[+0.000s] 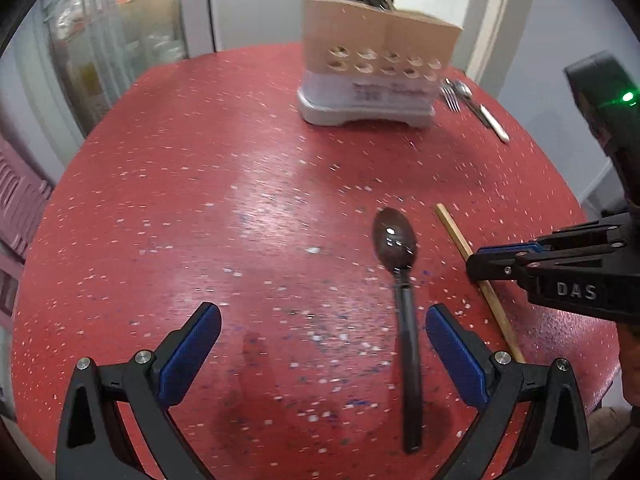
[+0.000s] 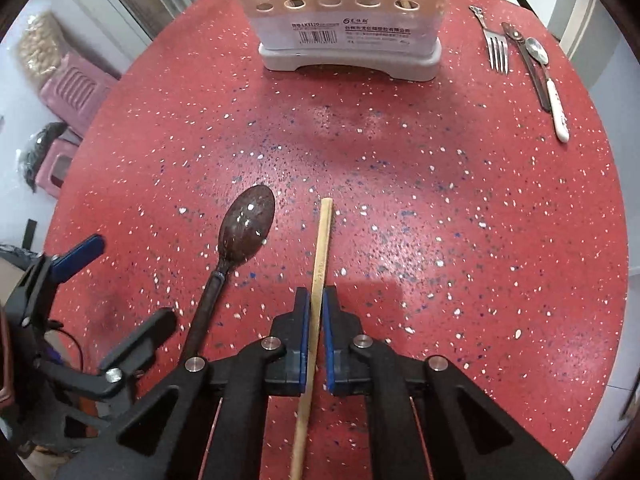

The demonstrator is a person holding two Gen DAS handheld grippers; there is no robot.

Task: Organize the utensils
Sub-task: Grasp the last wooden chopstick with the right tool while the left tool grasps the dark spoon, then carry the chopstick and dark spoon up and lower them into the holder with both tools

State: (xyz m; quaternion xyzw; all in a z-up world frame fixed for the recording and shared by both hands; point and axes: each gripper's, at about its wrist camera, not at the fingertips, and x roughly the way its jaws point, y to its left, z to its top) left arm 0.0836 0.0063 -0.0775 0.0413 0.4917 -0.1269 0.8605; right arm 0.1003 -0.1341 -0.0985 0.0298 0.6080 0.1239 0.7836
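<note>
The right gripper (image 2: 316,308) has its fingers pinching a pale wooden chopstick (image 2: 322,236) that lies on the red speckled table (image 2: 440,220). The left gripper (image 1: 324,332) has its fingers spread, the dark spoon (image 1: 396,248) between them (not touched). Much bare table lies ahead, up to the utensil holder (image 2: 348,40); a fork (image 2: 497,50) rests near the far rim.

Glossy dark spoon (image 2: 248,222), wooden chopstick (image 2: 322,240)

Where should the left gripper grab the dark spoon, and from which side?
Take the dark spoon on its thin straight handle, from above, pads either side. It lies flat on the red table, and the bowl is too wide. The left gripper is open with the handle already between its fingers.
</note>
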